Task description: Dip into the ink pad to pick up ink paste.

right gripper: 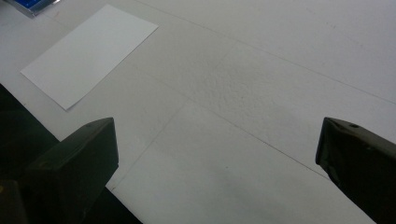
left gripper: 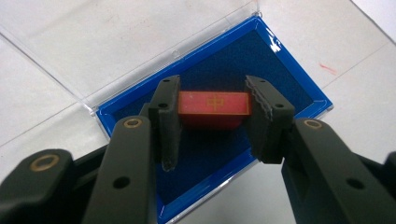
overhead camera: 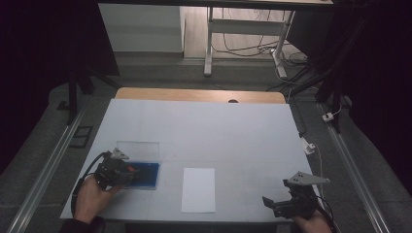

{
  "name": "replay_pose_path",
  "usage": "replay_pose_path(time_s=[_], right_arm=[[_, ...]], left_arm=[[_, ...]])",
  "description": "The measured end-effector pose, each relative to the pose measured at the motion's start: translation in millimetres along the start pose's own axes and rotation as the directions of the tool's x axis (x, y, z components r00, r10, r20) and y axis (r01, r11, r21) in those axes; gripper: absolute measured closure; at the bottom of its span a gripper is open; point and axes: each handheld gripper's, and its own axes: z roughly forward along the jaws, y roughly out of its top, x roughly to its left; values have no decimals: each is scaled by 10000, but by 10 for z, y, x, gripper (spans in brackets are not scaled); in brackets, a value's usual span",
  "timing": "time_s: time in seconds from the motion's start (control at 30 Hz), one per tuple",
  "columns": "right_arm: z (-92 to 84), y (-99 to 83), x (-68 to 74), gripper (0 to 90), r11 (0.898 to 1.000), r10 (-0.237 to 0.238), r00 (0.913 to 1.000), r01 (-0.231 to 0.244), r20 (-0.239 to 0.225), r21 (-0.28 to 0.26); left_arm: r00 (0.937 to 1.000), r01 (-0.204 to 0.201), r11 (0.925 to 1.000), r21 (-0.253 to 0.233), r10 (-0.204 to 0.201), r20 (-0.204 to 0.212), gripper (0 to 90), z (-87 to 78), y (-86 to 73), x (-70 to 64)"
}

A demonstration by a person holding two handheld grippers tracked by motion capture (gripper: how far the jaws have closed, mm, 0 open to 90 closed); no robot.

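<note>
While the left gripper (left gripper: 214, 122) hangs over the blue-lined case (left gripper: 289, 70) in the left gripper view, its two black jaws pinch a small red block (left gripper: 214, 105) between them, one pad on each end of the block. The block sits at the middle of that frame, over the dark blue lining; whether it rests on the lining or is lifted clear I cannot tell. The case's clear lid (left gripper: 116, 37) lies folded open toward the upper left of the frame.

From the high view the left gripper (overhead camera: 127, 171) sits at the lower left, over the case (overhead camera: 145, 174), with a white sheet of paper (overhead camera: 198, 189) just to its right. The right gripper (overhead camera: 272, 204) is at the lower right, well apart from the case. Seen in the right gripper view, its jaws stand spread wide over the bare white table (right gripper: 261, 70), holding nothing.
</note>
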Motion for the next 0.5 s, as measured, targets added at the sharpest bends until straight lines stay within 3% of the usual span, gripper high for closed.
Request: replay_pose_path(time_s=[0.2,0.5], right_arm=[[0,-1,1,0,10000,-8,10000,8,1,7],[2,1,3,0,10000,-29,10000,29,24,38]], left_arm=[[10000,26,9999,-158,-26,5,586,12,-31,0],[9935,-746,9970,-220,724,-877,588,23,-54,-151]])
